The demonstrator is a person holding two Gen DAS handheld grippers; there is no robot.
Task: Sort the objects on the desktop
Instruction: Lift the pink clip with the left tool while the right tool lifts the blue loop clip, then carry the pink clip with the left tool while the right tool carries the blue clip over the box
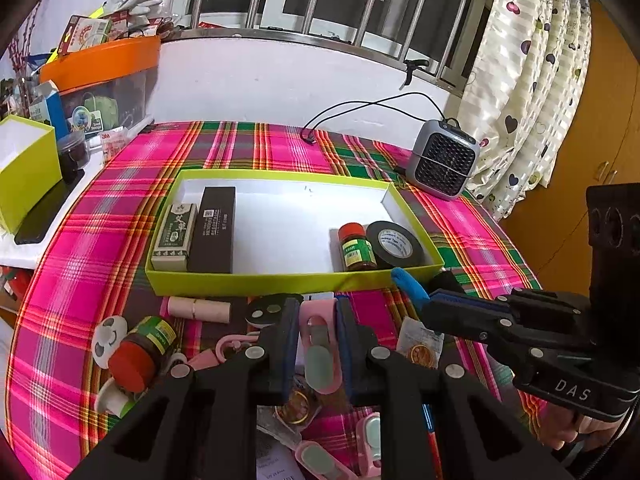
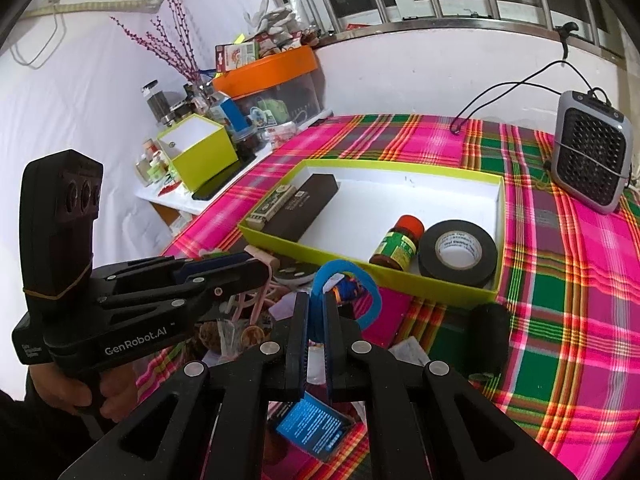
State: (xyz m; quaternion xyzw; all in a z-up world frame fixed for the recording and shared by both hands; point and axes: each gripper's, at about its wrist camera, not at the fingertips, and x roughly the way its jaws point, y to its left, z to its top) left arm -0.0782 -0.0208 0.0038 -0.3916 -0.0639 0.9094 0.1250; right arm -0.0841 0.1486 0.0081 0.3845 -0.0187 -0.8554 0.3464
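Barred window, white wall and heart-print curtain back a surface under glossy pink-and-green plaid cloth (image 1: 120,216).

Left wrist view: left claw (image 1: 318,316), lower centre, closed on a pink plastic clip with a pale green pad (image 1: 319,354). Centre frame, shallow lime-green cardboard tray with white lining (image 1: 248,280): green-printed carton (image 1: 175,237), matte black oblong box (image 1: 213,235), red-capped brown jar with green label (image 1: 355,249), roll of black vinyl tape (image 1: 395,245). Unsorted, lower left: second red-capped jar (image 1: 140,350), lying on its side; pale pink tube (image 1: 199,309). Grey grilled mini fan (image 1: 443,164), upper right.

Right wrist view: right claw (image 2: 316,308), centre, closed narrow on a soft blue loop strap (image 2: 370,298) carrying a blue printed card tag (image 2: 310,428), just before the tray's near wall.

Handling judgement: lift each piece clear of the near wall, carry over bare white lining between box and jar, release low; the limp strap may snag on the rim.
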